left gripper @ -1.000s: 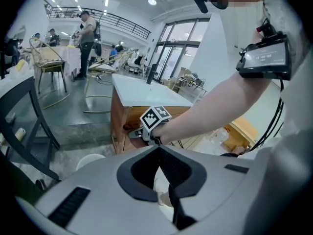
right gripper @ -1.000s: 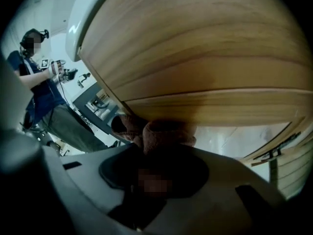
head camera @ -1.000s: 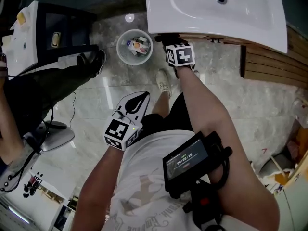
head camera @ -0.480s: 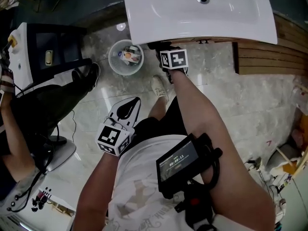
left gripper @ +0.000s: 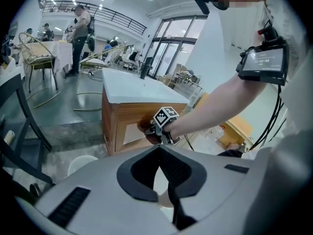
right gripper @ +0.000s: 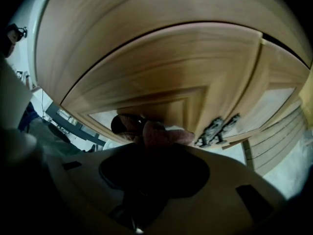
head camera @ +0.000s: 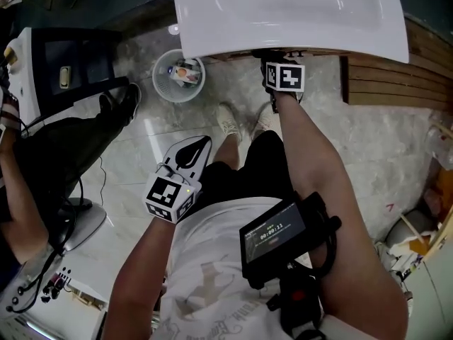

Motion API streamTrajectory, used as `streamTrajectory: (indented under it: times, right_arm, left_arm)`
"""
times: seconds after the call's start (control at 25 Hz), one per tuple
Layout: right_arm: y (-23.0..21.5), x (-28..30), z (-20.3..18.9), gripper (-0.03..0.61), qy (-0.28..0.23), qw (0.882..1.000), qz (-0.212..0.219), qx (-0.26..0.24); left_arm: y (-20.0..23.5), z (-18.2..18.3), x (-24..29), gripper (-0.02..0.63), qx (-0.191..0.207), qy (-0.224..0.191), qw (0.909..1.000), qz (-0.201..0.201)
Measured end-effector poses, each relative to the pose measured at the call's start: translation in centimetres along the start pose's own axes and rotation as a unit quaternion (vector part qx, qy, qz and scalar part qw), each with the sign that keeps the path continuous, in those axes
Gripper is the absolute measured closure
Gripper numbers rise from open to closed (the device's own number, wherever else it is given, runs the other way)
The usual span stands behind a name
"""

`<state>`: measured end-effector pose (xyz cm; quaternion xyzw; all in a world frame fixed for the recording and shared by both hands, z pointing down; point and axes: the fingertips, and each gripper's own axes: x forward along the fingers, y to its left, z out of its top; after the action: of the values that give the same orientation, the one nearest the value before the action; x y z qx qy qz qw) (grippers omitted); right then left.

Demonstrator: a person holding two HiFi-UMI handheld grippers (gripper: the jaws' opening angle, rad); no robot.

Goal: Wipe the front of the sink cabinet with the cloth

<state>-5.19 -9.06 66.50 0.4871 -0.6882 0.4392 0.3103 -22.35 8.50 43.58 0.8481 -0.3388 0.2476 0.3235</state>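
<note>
The white sink top (head camera: 283, 16) caps a light wooden cabinet (left gripper: 124, 119). In the right gripper view my right gripper (right gripper: 149, 140) is shut on a pinkish-brown cloth (right gripper: 159, 131), which is pressed against a panelled cabinet door (right gripper: 171, 77) just left of two dark metal handles (right gripper: 217, 128). From the head view only its marker cube (head camera: 285, 76) shows, below the sink's front edge. My left gripper (head camera: 202, 143) hangs by my left hip, away from the cabinet. Its jaws are shut with nothing between them.
A white waste bin (head camera: 178, 76) with rubbish stands on the marble floor left of the cabinet. A seated person's dark legs (head camera: 71, 129) and a chair base (head camera: 85, 222) are on the left. Wooden slats (head camera: 379, 83) lie to the right. My shoes (head camera: 228, 122) are before the cabinet.
My right gripper has slid with the cloth to the right along the cabinet front, from near its left end towards the middle. The left gripper has stayed by my side.
</note>
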Motion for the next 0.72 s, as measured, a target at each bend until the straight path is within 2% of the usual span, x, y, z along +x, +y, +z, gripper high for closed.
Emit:
streamTrajectory:
  times: [0.28,0.48,0.72]
  right_arm:
    - [-5.0,-2.7,-0.5,0.439,-0.001,1.0,-0.028,0.01]
    - [-6.6,-4.1,-0.8,0.439,-0.009,1.0,-0.023,-0.004]
    - [-7.7,-3.1,-1.9,0.439,-0.007,1.0,-0.018,-0.019]
  left_arm:
    - [-2.1,0.8,2.5,0.606,0.002,-0.013,0.9999,-0.009]
    - [-3.7,0.9,5.4,0.606,0.029,-0.021,0.999,-0.026]
    - [-3.8,2.1,7.8,0.606,0.047,-0.054,0.9972,-0.021]
